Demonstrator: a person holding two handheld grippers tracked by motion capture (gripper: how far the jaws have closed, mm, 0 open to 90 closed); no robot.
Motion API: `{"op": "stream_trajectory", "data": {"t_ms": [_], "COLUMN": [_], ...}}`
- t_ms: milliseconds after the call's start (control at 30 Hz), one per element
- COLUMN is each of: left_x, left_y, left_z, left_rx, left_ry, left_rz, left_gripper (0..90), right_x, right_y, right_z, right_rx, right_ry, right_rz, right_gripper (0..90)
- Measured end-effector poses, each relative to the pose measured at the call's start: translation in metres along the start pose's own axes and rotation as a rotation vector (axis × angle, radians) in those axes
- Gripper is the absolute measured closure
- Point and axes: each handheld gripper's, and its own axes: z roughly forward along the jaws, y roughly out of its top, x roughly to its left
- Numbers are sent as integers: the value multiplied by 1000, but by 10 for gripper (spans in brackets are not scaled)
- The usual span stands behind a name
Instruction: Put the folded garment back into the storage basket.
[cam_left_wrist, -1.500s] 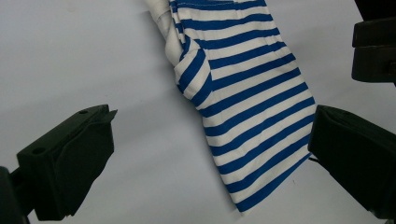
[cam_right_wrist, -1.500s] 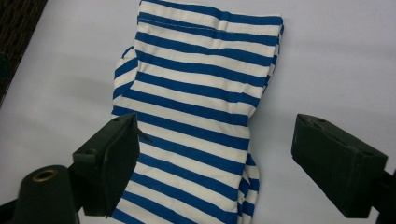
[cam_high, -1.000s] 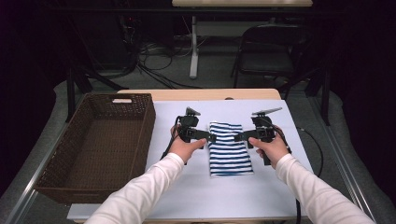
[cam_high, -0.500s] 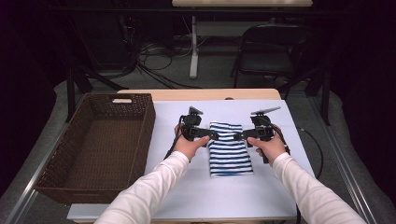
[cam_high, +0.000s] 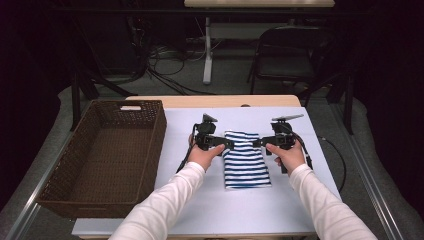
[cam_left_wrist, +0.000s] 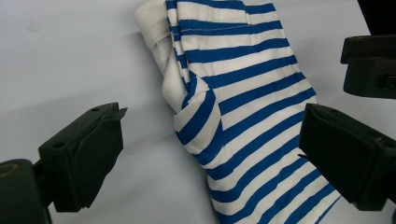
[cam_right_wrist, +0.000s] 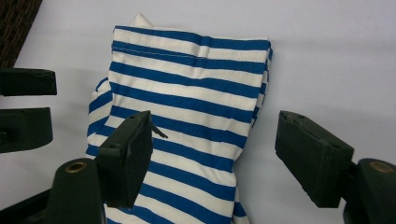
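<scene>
Striped cloth (cam_high: 246, 160) on white tabletop (cam_high: 210, 210).

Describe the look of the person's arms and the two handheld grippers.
Long white sleeves cover both forearms; the hands are bare. The left gripper and right gripper are black, with blocky rectangular jaw pads. The right one carries a grey three-cornered plate on top. A black cable trails from it.
</scene>
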Motion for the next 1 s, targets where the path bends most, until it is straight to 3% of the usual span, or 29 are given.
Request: {"op": "stream_trajectory", "data": {"t_ms": [200, 533, 733, 1000], "left_x": [-2, -1, -4, -7], "left_y": [0, -1, -3, -4], "left_z": [3, 7, 12, 18], "left_rx": [-15, -1, 20, 34], "left_ry": [-7, 1, 1, 5], "left_rz": [-3, -30, -42, -56], "left_gripper": [155, 175, 208, 252], "right_x": [-1, 1, 3, 1], "right_y": [0, -2, -5, -11], "right_z": [1, 1, 3, 6], "right_rx": [-11, -25, -21, -43], "right_ry": [-14, 3, -19, -7], "right_rz": [-11, -16, -36, -7], "right_gripper": [344, 387, 412, 450]}}
